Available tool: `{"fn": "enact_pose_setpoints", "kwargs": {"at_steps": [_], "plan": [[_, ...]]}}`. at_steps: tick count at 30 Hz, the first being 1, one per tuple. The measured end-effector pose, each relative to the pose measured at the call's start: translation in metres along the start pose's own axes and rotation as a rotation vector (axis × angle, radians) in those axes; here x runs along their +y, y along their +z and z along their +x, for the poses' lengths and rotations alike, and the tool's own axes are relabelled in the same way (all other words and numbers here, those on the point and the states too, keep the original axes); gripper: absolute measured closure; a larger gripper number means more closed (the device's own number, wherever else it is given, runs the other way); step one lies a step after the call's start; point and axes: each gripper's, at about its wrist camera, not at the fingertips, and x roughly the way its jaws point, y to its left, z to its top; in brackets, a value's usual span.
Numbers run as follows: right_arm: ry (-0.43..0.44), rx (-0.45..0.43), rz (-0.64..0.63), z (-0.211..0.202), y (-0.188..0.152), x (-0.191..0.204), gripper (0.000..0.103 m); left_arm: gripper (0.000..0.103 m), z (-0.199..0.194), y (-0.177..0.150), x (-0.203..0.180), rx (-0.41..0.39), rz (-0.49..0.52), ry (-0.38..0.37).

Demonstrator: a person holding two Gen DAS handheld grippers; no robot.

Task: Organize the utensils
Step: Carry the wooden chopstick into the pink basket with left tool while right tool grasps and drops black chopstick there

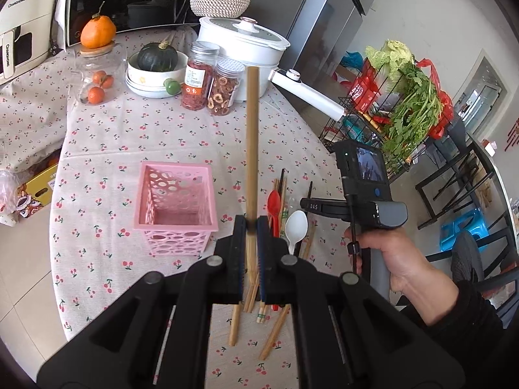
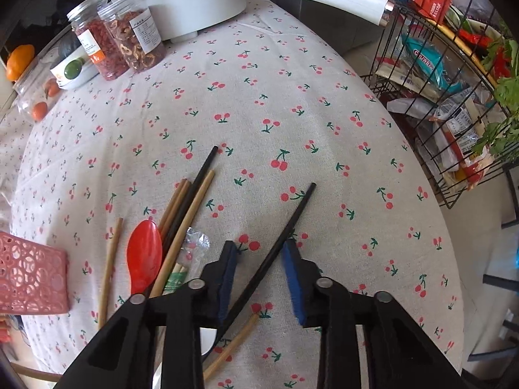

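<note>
My left gripper [image 1: 251, 222] is shut on a wooden chopstick [image 1: 251, 136] and holds it upright above the table, just right of the empty pink perforated basket [image 1: 176, 209]. Below it lie several wooden chopsticks [image 1: 282, 194], a red spoon [image 1: 274, 202] and a white spoon [image 1: 295, 227]. My right gripper [image 2: 259, 249] is open, low over the cloth, its fingers either side of a black chopstick [image 2: 279, 243] lying there. A red spoon [image 2: 144, 256], wooden chopsticks [image 2: 185, 223] and another black chopstick [image 2: 194, 191] lie to its left. The pink basket's corner [image 2: 30, 275] shows at far left.
Two jars of dried fruit [image 1: 211, 79], a white electric pot [image 1: 243, 45] with a long handle [image 1: 308, 95], a bowl holding a green squash [image 1: 157, 71] and a jar of oranges [image 1: 97, 77] stand at the table's back. A wire rack of greens and packets [image 2: 454, 97] stands off the right edge.
</note>
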Motion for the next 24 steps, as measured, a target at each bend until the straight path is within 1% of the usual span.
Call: {"fn": "enact_pose_setpoints", "kwargs": {"at_steps": [1, 2, 5, 7, 10, 13, 18, 21, 24], "plan": [[0.015, -0.004, 0.009, 0.000, 0.001, -0.001, 0.090, 0.096, -0.002, -0.002, 0.004, -0.001, -0.011, -0.001], [0.049, -0.010, 0.024, 0.001, 0.002, -0.002, 0.091, 0.096, -0.005, -0.003, 0.007, -0.004, -0.020, -0.003], [0.171, -0.025, 0.079, 0.000, 0.005, -0.016, 0.093, 0.096, -0.012, -0.004, 0.012, -0.026, -0.034, 0.002], [0.211, -0.055, 0.100, -0.008, 0.005, -0.021, 0.094, 0.096, -0.019, -0.004, 0.014, -0.047, -0.041, 0.004], [0.278, -0.120, 0.122, -0.035, 0.005, -0.029, 0.095, 0.096, -0.030, -0.003, 0.017, -0.083, -0.041, 0.006], [0.345, -0.219, 0.116, -0.072, -0.002, -0.035, 0.096, 0.096, -0.044, -0.002, 0.017, -0.125, -0.035, 0.001], [0.406, -0.383, 0.078, -0.134, -0.018, -0.041, 0.097, 0.096, -0.070, 0.008, 0.020, -0.228, -0.054, -0.010], [0.426, -0.468, 0.035, -0.168, -0.029, -0.040, 0.097, 0.096, -0.083, 0.016, 0.024, -0.292, -0.064, 0.008], [0.432, -0.552, 0.002, -0.195, -0.034, -0.039, 0.097, 0.096, -0.086, 0.024, 0.032, -0.330, -0.087, 0.025]]}}
